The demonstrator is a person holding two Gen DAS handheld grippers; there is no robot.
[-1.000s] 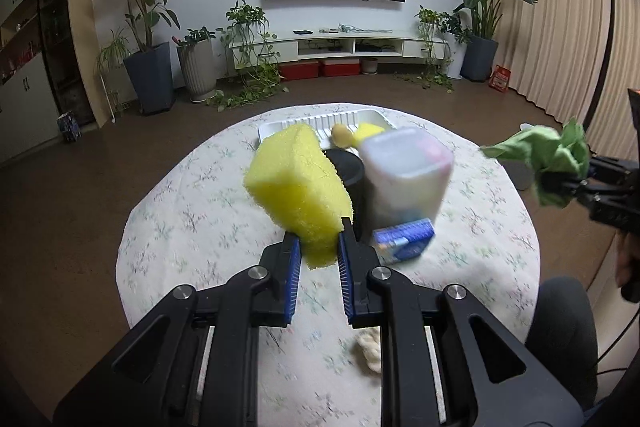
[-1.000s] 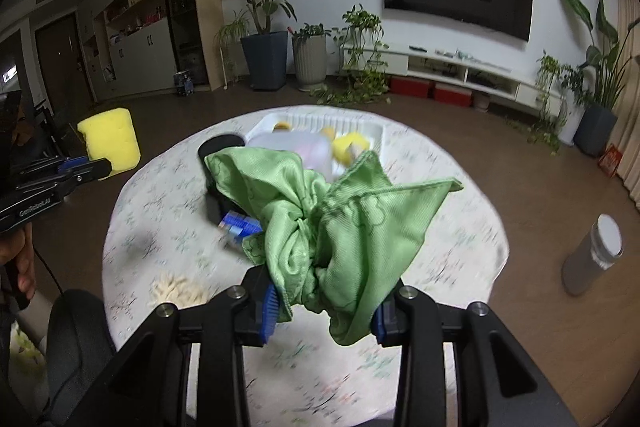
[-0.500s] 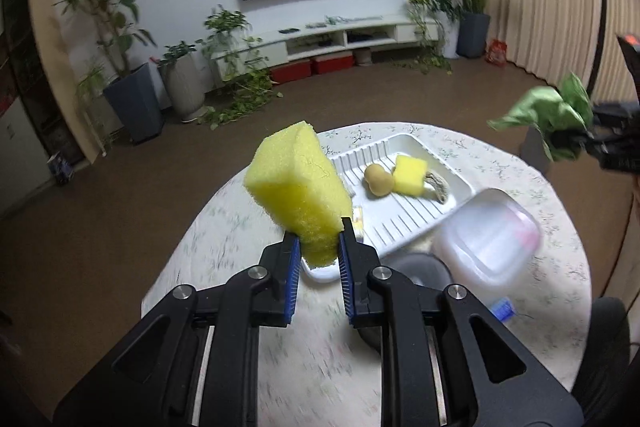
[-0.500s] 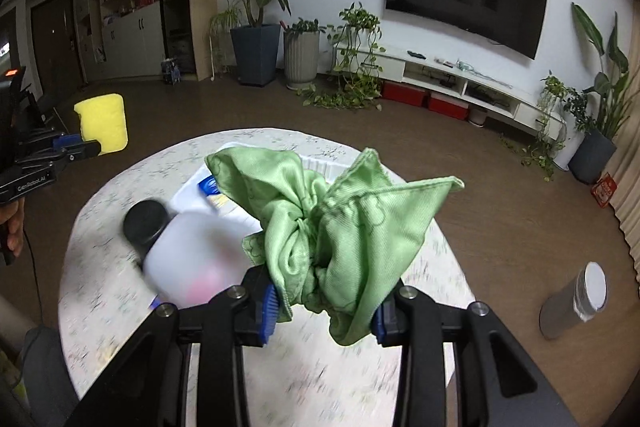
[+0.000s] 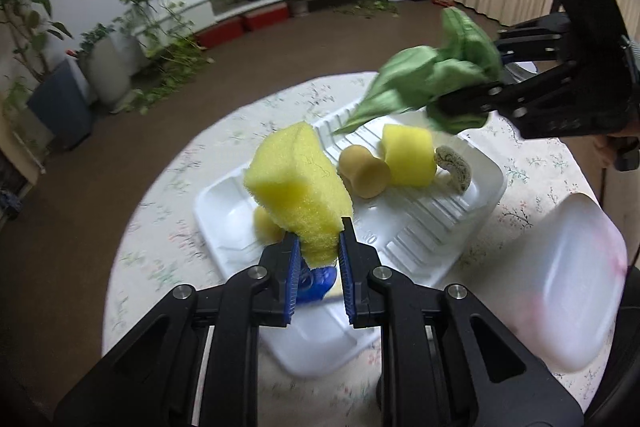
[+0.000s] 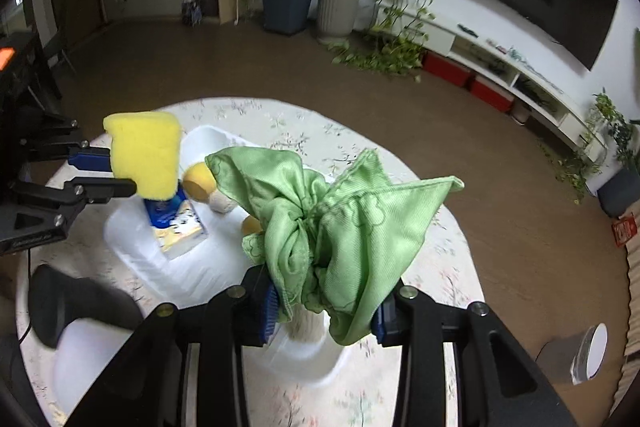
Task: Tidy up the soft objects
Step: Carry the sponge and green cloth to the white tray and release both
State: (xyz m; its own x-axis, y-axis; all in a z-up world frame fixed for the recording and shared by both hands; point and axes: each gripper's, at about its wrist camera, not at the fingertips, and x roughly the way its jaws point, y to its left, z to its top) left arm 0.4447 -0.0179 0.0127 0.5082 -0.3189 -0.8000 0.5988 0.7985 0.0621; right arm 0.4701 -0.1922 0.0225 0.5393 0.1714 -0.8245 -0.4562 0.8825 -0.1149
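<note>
My left gripper (image 5: 319, 259) is shut on a big yellow sponge (image 5: 300, 191) and holds it above the near left end of the white tray (image 5: 452, 223). My right gripper (image 6: 324, 311) is shut on a crumpled green cloth (image 6: 340, 223) and holds it above the tray's other end (image 6: 152, 259). The cloth also shows in the left wrist view (image 5: 432, 83), and the sponge in the right wrist view (image 6: 144, 155). In the tray lie a small yellow sponge (image 5: 408, 155), a tan round sponge (image 5: 364, 169), a curved scrubber (image 5: 454, 167) and a blue packet (image 6: 176, 223).
The tray sits on a round table with a floral cloth (image 5: 168, 195). A translucent white bottle (image 5: 560, 283) with a black cap (image 6: 72, 303) lies beside the tray. A grey canister (image 6: 580, 351) stands on the floor. Plants and a TV shelf line the far wall.
Both grippers have moved in over the tray, the sponge and the cloth still held. The tray now lies directly below both of them.
</note>
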